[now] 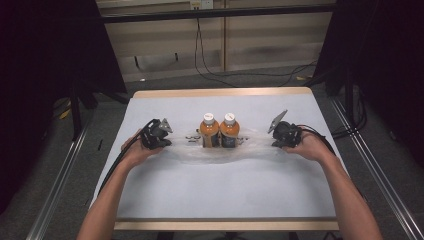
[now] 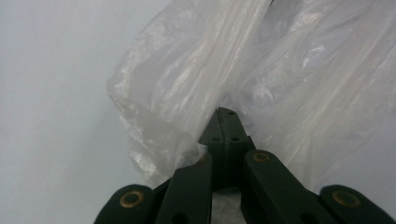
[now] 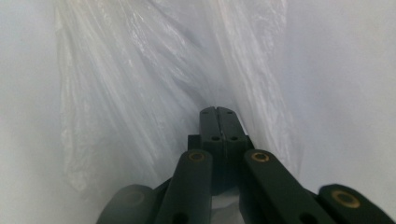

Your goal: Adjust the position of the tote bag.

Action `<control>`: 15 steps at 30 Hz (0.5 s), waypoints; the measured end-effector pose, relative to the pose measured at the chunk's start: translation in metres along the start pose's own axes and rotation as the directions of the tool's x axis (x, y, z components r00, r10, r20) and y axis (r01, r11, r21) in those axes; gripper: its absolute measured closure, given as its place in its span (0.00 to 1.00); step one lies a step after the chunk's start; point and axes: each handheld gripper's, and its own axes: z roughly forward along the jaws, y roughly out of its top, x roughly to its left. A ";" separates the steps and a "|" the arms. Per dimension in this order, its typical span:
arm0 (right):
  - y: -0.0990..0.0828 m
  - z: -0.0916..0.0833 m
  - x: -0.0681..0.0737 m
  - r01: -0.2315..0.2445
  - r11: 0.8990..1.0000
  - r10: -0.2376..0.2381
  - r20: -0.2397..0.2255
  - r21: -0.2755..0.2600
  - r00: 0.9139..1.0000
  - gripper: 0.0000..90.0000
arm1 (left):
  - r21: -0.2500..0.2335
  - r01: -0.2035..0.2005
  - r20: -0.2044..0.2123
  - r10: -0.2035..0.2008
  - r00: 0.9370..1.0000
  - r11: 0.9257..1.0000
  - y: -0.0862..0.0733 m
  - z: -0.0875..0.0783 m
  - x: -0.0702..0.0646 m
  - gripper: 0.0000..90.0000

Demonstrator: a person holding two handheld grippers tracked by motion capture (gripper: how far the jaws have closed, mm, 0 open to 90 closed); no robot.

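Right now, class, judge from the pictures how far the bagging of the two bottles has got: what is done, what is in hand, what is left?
Done: both orange bottles stand upright, side by side, amid the clear plastic bag at mid-table. In hand: the left tongs and right tongs are each shut on a side of the bag. Left, probably: raising the plastic around the bottles, since it lies low on the table.

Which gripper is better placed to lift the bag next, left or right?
Neither alone. The left gripper and the right gripper are each shut on one end of the plastic bag, with two bottles midway, so lift together.
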 end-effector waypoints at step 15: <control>-0.005 -0.018 0.002 -0.106 0.970 0.100 -0.039 -0.217 0.994 1.00 | -0.263 0.172 0.134 -0.140 0.981 0.950 -0.014 -0.018 -0.008 1.00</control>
